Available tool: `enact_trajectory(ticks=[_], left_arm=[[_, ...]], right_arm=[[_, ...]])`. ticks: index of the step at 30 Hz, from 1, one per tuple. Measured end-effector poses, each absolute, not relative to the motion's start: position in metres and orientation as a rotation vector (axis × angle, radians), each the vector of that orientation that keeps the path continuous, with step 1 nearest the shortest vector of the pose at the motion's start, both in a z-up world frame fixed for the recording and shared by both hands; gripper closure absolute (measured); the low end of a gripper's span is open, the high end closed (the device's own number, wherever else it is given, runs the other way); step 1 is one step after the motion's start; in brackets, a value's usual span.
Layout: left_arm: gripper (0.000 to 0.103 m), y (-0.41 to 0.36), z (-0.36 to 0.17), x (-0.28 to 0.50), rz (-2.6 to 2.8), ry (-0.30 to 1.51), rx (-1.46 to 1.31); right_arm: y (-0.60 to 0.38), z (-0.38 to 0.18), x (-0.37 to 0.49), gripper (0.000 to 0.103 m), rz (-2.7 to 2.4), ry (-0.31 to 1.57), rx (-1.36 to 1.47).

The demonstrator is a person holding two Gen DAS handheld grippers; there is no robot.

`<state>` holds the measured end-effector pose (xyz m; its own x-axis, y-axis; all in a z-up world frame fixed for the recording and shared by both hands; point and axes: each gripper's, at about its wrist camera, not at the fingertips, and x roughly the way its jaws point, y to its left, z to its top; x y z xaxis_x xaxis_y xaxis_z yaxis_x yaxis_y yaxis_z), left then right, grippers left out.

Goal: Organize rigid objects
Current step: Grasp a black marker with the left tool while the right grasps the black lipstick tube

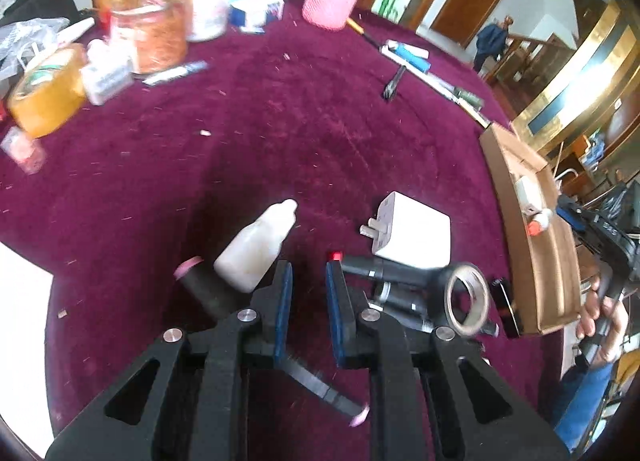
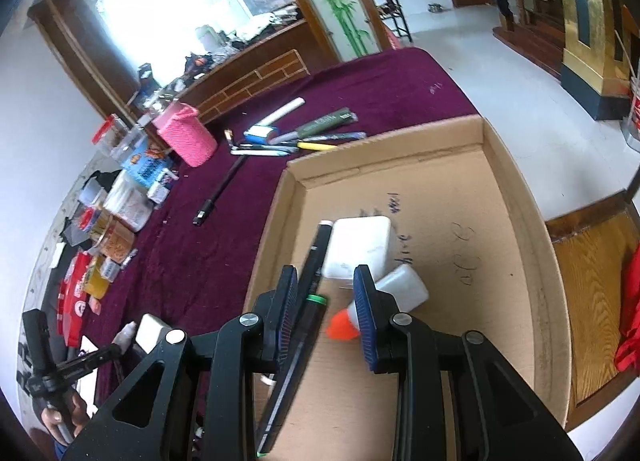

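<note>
Maroon velvet cloth (image 1: 280,121) covers the table you are working at, with a white tiled floor and dark wood doors beyond it. Your left gripper (image 1: 308,281) hangs low over the near part of the cloth, its blue-padded jaws apart with nothing between them. Just beside its left finger lies a small translucent white plastic bottle (image 1: 256,247), tilted on its side, touching a dark cylinder with a pink end (image 1: 200,285). Near the right finger sit a white plug adapter with metal prongs (image 1: 412,231), a cluster of black marker pens (image 1: 384,277) and a silver metal ring (image 1: 468,299).

Your right gripper (image 2: 326,301) is over the shallow brown cardboard tray (image 2: 516,197) at the cloth's right edge. Its jaws stand apart; a long black pen with a green band (image 2: 312,277) runs along the left finger, but whether it is gripped you cannot tell. On the tray floor lie a white rectangular box (image 2: 358,247) and a white bottle with an orange cap (image 2: 400,287), close together.

A pink knitted holder (image 2: 188,135) and loose pens (image 2: 304,137) rest towards the far edge.
</note>
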<state>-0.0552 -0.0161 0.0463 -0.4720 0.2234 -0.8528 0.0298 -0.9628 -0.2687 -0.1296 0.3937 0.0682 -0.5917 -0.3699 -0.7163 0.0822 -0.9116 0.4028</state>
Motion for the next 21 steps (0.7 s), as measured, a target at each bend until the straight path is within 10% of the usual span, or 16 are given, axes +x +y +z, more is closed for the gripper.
enact_trajectory(ticks=[2, 6, 17, 21], left_arm=[[0.088, -0.028, 0.055, -0.041, 2.609, -0.393, -1.518], [0.054, -0.047, 0.051, -0.023, 2.616, -0.547, -1.528], [0.055, -0.014, 0.021, -0.037, 2.612, -0.46, -1.695], [0.072, -0.004, 0.017, -0.035, 2.702, -0.285, -1.68]], right_arm=[[0.389, 0.074, -0.126, 0.077, -2.552, -0.458, 1.22], [0.379, 0.084, -0.119, 0.064, -2.521, -0.448, 1.142], [0.36, 0.087, -0.113, 0.063, -2.486, -0.407, 1.101], [0.359, 0.09, -0.11, 0.063, -2.479, -0.4, 1.087]])
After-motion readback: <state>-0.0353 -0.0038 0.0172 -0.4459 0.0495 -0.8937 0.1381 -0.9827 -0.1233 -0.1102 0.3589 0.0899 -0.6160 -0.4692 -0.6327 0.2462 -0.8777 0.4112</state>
